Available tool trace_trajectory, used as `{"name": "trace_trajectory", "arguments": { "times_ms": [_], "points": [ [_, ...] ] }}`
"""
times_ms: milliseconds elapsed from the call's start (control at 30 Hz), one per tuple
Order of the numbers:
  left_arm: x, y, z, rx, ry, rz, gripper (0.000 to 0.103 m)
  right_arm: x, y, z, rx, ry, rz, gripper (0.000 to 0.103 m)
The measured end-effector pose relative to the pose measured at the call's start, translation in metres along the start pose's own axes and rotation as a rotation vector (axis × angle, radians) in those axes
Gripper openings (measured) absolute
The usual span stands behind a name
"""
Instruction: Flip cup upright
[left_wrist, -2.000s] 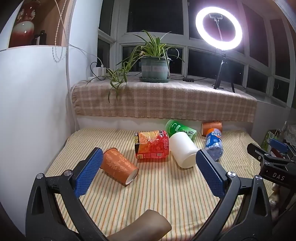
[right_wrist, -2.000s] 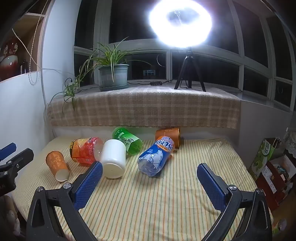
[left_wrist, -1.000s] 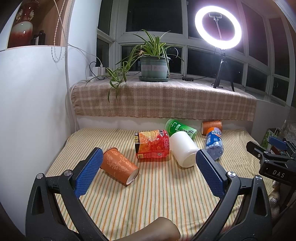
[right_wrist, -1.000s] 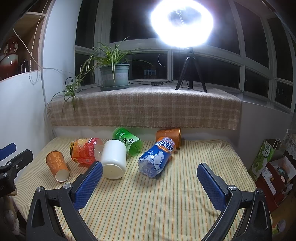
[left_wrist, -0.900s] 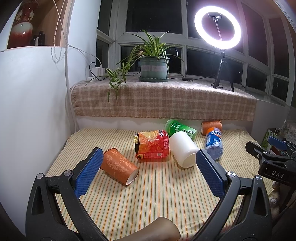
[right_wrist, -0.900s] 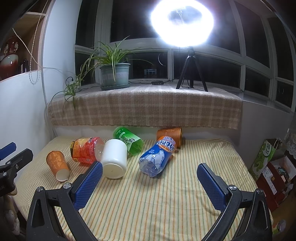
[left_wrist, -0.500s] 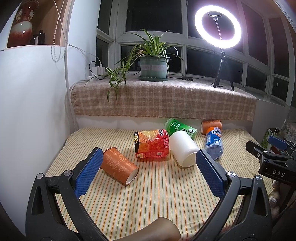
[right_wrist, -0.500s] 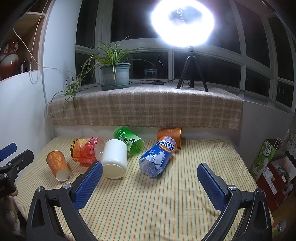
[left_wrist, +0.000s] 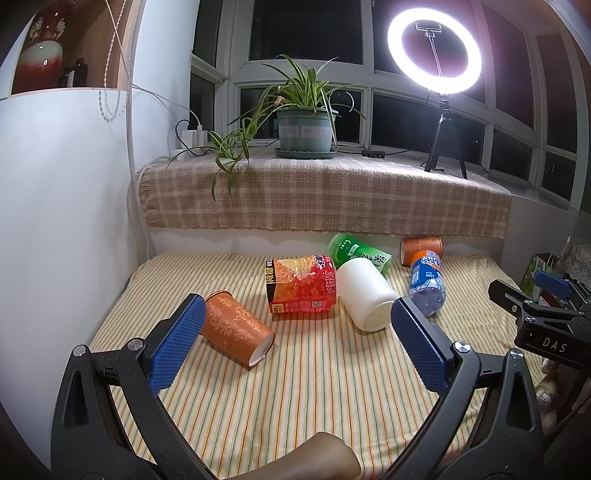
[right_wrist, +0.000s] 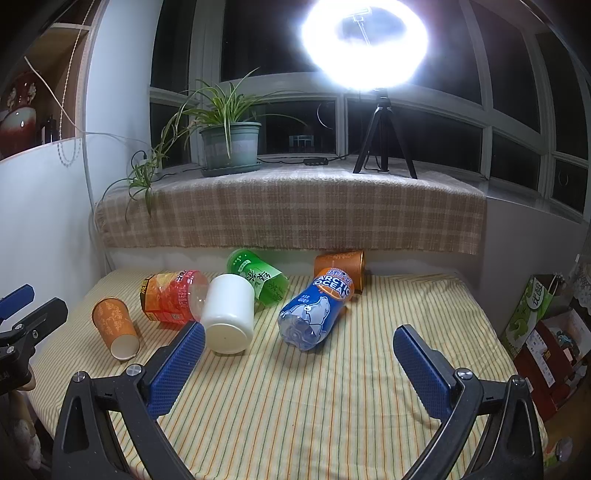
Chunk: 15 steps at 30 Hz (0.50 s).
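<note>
Both tongs spread wide, gripping nothing, above the striped table.

The orange paper cup (left_wrist: 236, 326) lies on its side just ahead of the left tongs (left_wrist: 295, 350), near their left pad; the right tongs (right_wrist: 295, 365) face the white cup (right_wrist: 229, 314), also toppled.

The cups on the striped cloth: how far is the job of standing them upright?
Nothing is done yet: the patterned orange cup, the white cup and the far orange cup all lie on their sides. Nothing is in hand: the left claw and right claw are open and empty. All the flipping is left.
</note>
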<state>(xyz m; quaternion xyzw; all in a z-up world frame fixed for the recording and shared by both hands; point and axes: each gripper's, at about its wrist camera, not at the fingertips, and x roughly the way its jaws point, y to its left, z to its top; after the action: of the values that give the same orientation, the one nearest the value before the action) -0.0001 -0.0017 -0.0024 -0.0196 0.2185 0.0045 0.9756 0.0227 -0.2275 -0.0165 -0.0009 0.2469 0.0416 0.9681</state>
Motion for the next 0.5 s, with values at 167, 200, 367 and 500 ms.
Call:
{"name": "trace_trajectory", "arguments": {
  "times_ms": [167, 200, 367, 500],
  "points": [
    [0.000, -0.002, -0.004, 0.004, 0.006, -0.002, 0.102, 0.002, 0.000, 0.000, -0.001, 0.005, 0.001, 0.103],
    [0.005, -0.005, -0.009, 0.007, 0.007, -0.003, 0.102, 0.003, 0.000, 0.000, -0.002, 0.007, 0.003, 0.103],
    [0.011, -0.003, -0.014, 0.009, 0.022, 0.007, 0.102, 0.015, 0.001, 0.005, -0.022, 0.028, 0.024, 0.103],
    [0.012, 0.004, -0.012, 0.005, 0.030, 0.018, 0.102, 0.033, 0.000, 0.013, -0.069, 0.063, 0.060, 0.103]
  ]
}}
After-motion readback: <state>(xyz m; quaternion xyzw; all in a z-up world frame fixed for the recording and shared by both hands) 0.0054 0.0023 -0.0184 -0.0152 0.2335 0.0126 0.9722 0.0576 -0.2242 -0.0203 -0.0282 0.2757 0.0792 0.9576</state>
